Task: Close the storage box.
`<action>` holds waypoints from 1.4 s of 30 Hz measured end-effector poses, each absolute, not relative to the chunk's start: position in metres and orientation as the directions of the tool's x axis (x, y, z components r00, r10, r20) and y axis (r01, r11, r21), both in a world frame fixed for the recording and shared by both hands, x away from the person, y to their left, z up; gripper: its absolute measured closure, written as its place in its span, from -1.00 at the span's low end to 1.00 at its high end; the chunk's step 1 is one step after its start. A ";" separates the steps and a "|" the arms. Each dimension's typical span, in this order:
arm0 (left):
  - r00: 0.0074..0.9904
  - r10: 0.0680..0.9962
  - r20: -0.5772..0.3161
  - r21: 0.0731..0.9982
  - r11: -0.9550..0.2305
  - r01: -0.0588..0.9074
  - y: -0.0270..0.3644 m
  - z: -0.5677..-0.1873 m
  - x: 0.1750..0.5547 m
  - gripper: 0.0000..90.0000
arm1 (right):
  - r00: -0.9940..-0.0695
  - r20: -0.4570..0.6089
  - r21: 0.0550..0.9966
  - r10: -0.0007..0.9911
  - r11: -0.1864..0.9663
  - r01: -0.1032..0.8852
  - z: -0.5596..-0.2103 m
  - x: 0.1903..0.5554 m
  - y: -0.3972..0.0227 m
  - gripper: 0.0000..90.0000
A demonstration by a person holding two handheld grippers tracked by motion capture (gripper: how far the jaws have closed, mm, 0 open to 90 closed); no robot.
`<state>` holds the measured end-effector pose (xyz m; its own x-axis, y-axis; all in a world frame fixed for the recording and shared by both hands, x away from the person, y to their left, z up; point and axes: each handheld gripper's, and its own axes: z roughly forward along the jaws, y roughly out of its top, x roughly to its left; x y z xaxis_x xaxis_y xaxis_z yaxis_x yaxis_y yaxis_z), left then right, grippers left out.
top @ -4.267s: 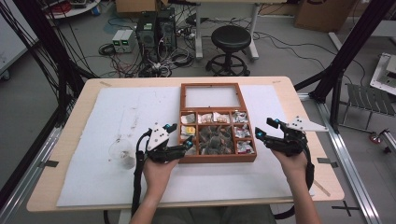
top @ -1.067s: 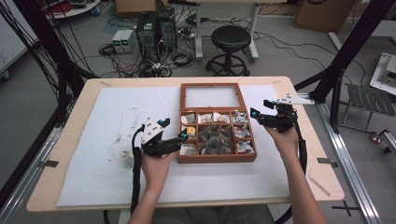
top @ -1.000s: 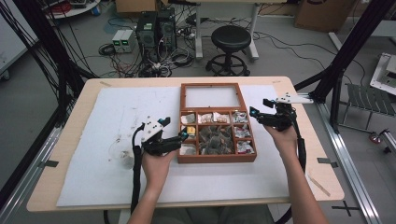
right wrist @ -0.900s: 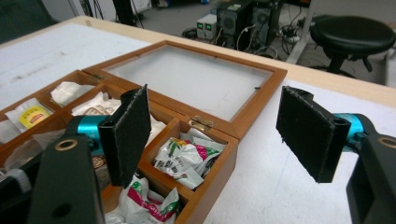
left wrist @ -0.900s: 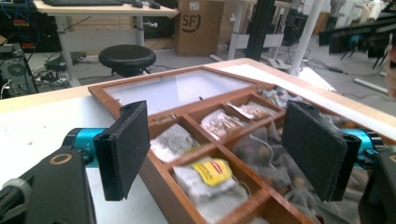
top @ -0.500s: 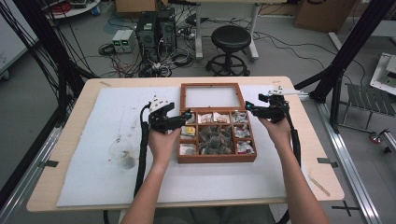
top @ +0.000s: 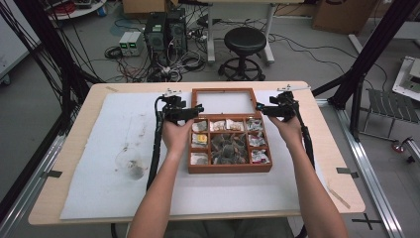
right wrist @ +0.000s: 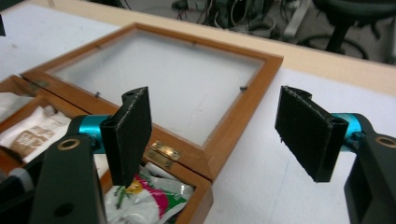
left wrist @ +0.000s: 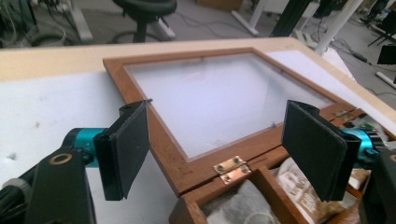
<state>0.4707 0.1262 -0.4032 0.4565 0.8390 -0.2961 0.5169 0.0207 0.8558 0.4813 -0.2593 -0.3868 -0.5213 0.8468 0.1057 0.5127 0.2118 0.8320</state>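
Left gripper (top: 198,109) sits at the back-left corner of the wooden box (top: 229,169), fingers (left wrist: 126,147) spread wide and empty, straddling the left hinge (left wrist: 232,168) and the frame of the open glass lid (top: 224,91) without touching either. Right gripper (top: 260,107) is at the back-right corner, fingers (right wrist: 128,135) likewise wide apart, nothing between them; they hover over the lid's corner and right hinge (right wrist: 161,153). The box stands at mid-table on the white mat (top: 99,173), lid folded flat behind it, compartments filled with tea packets (top: 226,125). Open mat lies to both sides of the box; the table (top: 341,148) edge runs just behind the lid.
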 end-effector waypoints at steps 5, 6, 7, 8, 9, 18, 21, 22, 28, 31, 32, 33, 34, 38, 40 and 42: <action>0.414 0.833 -0.366 0.806 0.062 0.588 0.133 -0.413 0.489 -0.44 | -0.489 0.154 0.816 0.858 0.168 0.552 -0.397 0.494 -0.264 -0.33; 0.409 0.828 -0.383 0.794 0.069 0.604 0.133 -0.415 0.493 -0.44 | -0.479 0.165 0.811 0.862 0.158 0.564 -0.399 0.496 -0.265 -0.31; 0.404 0.823 -0.400 0.783 0.077 0.618 0.133 -0.417 0.496 -0.44 | -0.470 0.180 0.802 0.864 0.148 0.578 -0.401 0.499 -0.266 -0.30; 0.398 0.817 -0.416 0.771 0.085 0.631 0.133 -0.419 0.498 -0.44 | -0.466 0.194 0.794 0.863 0.141 0.591 -0.404 0.502 -0.266 -0.30; 0.393 0.812 -0.432 0.763 0.096 0.640 0.132 -0.421 0.500 -0.44 | -0.464 0.205 0.788 0.862 0.136 0.600 -0.406 0.504 -0.266 -0.30; 0.346 0.793 -0.501 0.702 0.139 0.698 0.135 -0.441 0.514 -0.44 | -0.424 0.314 0.714 0.850 0.083 0.695 -0.421 0.524 -0.266 -0.22; 0.351 0.760 -0.547 0.685 0.167 0.709 0.135 -0.445 0.517 -0.40 | -0.397 0.390 0.665 0.831 0.044 0.745 -0.432 0.530 -0.267 -0.26; 0.356 0.754 -0.552 0.683 0.163 0.712 0.133 -0.446 0.518 -0.40 | -0.397 0.390 0.665 0.831 0.044 0.745 -0.432 0.530 -0.267 -0.26; 0.347 0.741 -0.575 0.663 0.173 0.728 0.134 -0.452 0.522 -0.31 | -0.409 0.489 0.611 0.771 0.033 0.791 -0.440 0.538 -0.265 -0.25; 0.343 0.746 -0.571 0.658 0.166 0.734 0.134 -0.454 0.524 -0.17 | -0.423 0.483 0.613 0.767 0.048 0.788 -0.442 0.539 -0.261 -0.20; 0.347 0.743 -0.573 0.656 0.162 0.737 0.134 -0.455 0.524 -0.10 | -0.419 0.485 0.612 0.767 0.045 0.790 -0.443 0.539 -0.260 -0.21; 0.346 0.742 -0.574 0.657 0.166 0.736 0.133 -0.455 0.524 -0.10 | -0.419 0.489 0.610 0.765 0.043 0.791 -0.443 0.539 -0.260 -0.21; 0.343 0.741 -0.577 0.656 0.170 0.736 0.133 -0.456 0.525 -0.10 | -0.421 0.496 0.612 0.760 0.039 0.790 -0.444 0.540 -0.260 -0.20; 0.332 0.740 -0.584 0.649 0.181 0.739 0.134 -0.455 0.525 -0.06 | -0.426 0.510 0.610 0.748 0.035 0.792 -0.446 0.541 -0.261 -0.19; 0.339 0.744 -0.576 0.660 0.178 0.730 0.134 -0.453 0.525 -0.03 | -0.435 0.496 0.622 0.752 0.042 0.782 -0.445 0.541 -0.260 -0.19; 0.347 0.749 -0.564 0.675 0.177 0.717 0.134 -0.450 0.524 0.01 | -0.442 0.477 0.635 0.760 0.049 0.771 -0.442 0.539 -0.259 -0.16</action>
<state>0.5242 0.1342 -0.4505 0.3468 0.7491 -0.5645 0.7166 0.1766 0.6748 0.5394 -0.2588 -0.4420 -0.4416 0.7597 0.4774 0.7706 0.0486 0.6355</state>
